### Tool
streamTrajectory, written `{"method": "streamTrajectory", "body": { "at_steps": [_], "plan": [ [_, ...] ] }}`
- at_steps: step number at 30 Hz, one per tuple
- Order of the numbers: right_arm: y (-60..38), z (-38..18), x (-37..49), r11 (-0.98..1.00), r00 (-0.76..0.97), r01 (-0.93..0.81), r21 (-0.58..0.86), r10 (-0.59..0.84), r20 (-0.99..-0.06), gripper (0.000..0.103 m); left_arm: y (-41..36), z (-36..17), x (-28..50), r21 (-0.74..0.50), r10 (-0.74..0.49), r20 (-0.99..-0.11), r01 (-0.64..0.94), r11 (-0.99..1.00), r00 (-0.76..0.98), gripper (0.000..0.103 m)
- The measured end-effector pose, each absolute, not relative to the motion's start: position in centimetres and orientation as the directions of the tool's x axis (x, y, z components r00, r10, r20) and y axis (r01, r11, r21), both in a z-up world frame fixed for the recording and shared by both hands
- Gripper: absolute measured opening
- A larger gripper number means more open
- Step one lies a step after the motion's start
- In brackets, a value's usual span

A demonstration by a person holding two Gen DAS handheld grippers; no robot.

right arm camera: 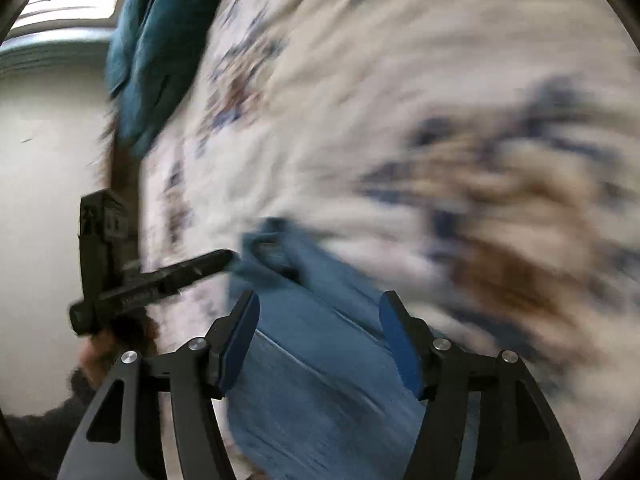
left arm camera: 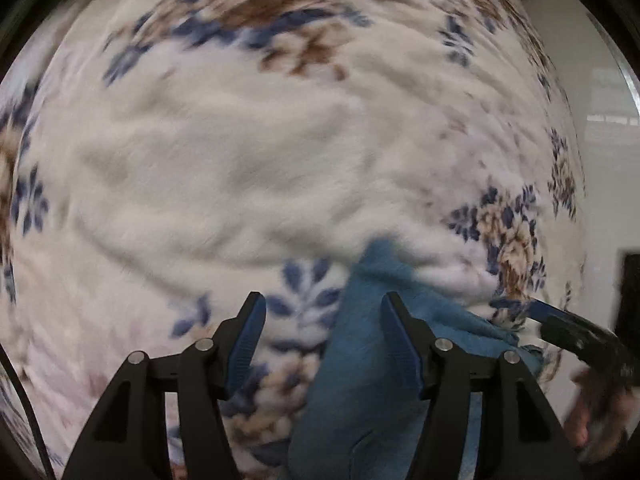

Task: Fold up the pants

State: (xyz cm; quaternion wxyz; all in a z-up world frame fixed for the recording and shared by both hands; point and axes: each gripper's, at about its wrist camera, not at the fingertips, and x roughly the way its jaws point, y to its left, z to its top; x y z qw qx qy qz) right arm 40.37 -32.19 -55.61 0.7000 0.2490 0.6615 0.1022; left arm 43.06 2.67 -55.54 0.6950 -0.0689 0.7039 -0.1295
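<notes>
Blue denim pants (left arm camera: pixel 360 368) lie on a fluffy white blanket with blue and brown flowers (left arm camera: pixel 240 160). My left gripper (left arm camera: pixel 324 304) is open; its right finger is over the pants, its left finger over the blanket. In the right wrist view, the pants (right arm camera: pixel 320 360) lie bunched between and under the fingers of my right gripper (right arm camera: pixel 320 304), which is open. My left gripper also shows in the right wrist view (right arm camera: pixel 224 258), at the left edge of the pants. My right gripper shows in the left wrist view (left arm camera: pixel 536 308) at the far right.
A teal cloth (right arm camera: pixel 152 40) lies at the blanket's upper left in the right wrist view. The blanket's edge (right arm camera: pixel 132 184) drops to a pale floor (right arm camera: pixel 48 160) on the left. Both views are blurred by motion.
</notes>
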Motion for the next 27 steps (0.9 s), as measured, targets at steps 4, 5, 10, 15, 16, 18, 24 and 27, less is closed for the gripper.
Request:
{"method": "streamTrajectory", "body": {
  "at_steps": [4,5,10,15,16,18,24,27],
  "plan": [
    [-35.3,-55.0,33.5,0.872,0.107,0.365,0.328,0.31,-0.945,0.065,0.0,-57.5,44.1,-0.17,-0.168,-0.985,0.171,0.971,-0.024,0.058],
    [-35.9,-55.5,32.0,0.842,0.121,0.398,0.365,0.346,-0.93,0.065,-0.1,-57.8,44.3,-0.167,-0.165,-0.986,0.167,0.972,-0.031,0.058],
    [-34.8,-56.9,30.5,0.865,0.108,0.402,0.3,0.28,-0.954,0.064,0.1,-57.2,44.7,-0.121,-0.124,-0.992,0.197,0.973,0.002,0.058],
    [-34.6,-57.8,28.5,0.828,0.114,0.418,0.373,0.359,-0.926,0.058,-0.3,-57.2,44.6,-0.091,-0.097,-0.995,0.219,0.971,0.017,0.058],
    [-34.5,-58.4,28.3,0.806,0.128,0.426,0.41,0.395,-0.91,0.033,-0.5,-57.3,44.6,-0.08,-0.087,-0.996,0.227,0.971,0.023,0.058],
    [-34.3,-58.7,28.2,0.812,0.147,0.433,0.392,0.366,-0.919,0.02,-1.3,-57.7,44.5,-0.054,-0.064,-0.997,0.245,0.968,0.034,0.058],
    [-36.4,-58.0,26.7,0.749,0.231,0.519,0.411,0.34,-0.911,0.006,-0.7,-57.3,44.6,-0.07,-0.079,-0.996,0.228,0.971,0.03,0.058],
    [-35.4,-58.3,27.3,0.8,0.185,0.454,0.393,0.347,-0.92,0.009,0.1,-56.6,44.5,-0.075,-0.081,-0.996,0.209,0.975,0.025,0.058]
  ]
}}
